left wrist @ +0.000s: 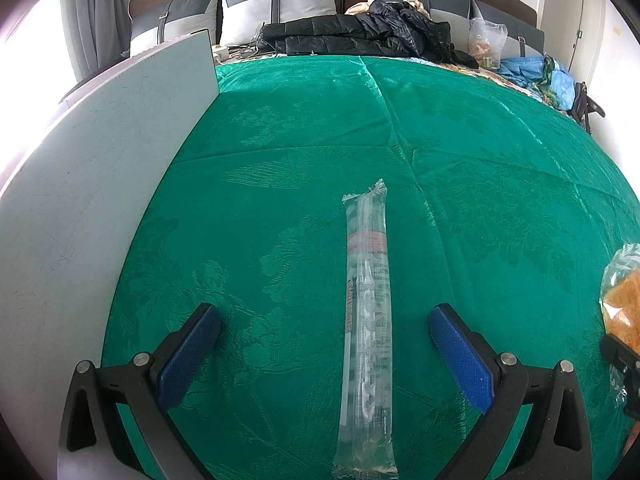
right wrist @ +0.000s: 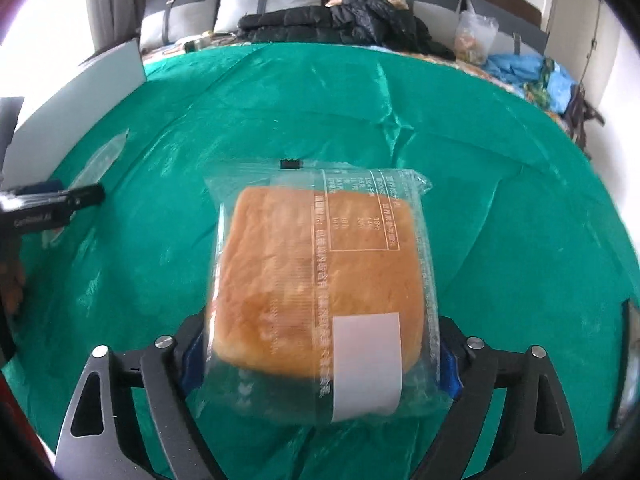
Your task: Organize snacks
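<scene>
**Bread packet carried in the right hand-held gripper**

Bread packet (right wrist: 320, 280) sitting between the jaws of the right hand-held gripper (right wrist: 320, 354), both blue pads pressing against the wrapper's sides, hanging above the green bedspread (right wrist: 500, 160). Likely handling light and squashy, with a slippery film wrapper; better gripping gently across the loaf's sides than by the loose film ends. Long clear snack stick (left wrist: 368, 320) lying flat on the bedspread between the spread jaws of the left hand-held gripper (left wrist: 325, 318), pads standing clear of it; probably light, slim and breakable, best pinched mid-length. Grey board (left wrist: 80, 184) leaning just beside it.
</scene>
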A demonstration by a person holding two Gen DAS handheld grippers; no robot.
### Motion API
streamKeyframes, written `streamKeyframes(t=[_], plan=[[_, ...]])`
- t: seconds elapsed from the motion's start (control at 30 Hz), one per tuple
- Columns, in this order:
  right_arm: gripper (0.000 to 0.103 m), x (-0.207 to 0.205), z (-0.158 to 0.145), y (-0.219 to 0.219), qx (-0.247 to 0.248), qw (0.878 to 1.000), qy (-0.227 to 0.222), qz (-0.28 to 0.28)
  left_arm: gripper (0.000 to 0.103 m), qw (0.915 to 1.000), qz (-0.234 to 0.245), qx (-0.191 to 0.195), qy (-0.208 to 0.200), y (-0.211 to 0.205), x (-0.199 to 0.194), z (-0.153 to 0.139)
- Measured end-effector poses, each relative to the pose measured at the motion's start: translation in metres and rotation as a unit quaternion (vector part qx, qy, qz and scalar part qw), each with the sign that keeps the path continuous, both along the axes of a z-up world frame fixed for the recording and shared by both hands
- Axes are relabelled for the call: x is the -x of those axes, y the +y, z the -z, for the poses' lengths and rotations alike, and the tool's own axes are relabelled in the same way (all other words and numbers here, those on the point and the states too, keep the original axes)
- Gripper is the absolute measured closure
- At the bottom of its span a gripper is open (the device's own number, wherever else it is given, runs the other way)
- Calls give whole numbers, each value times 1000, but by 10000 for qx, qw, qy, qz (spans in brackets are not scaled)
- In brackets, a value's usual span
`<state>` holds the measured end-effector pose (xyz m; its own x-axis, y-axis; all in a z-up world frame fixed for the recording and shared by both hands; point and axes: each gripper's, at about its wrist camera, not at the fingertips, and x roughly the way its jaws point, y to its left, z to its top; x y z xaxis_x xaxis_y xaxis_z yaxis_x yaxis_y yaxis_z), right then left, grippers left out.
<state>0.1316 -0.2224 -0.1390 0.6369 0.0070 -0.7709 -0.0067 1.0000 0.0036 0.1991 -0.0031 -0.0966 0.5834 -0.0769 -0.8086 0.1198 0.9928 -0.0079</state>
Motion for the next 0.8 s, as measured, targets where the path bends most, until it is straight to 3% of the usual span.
streamKeyframes(t=[0.8], plan=[[10,2,2,0,-46,9999,-112,15,0,10000,4,5,1,0,0,0]])
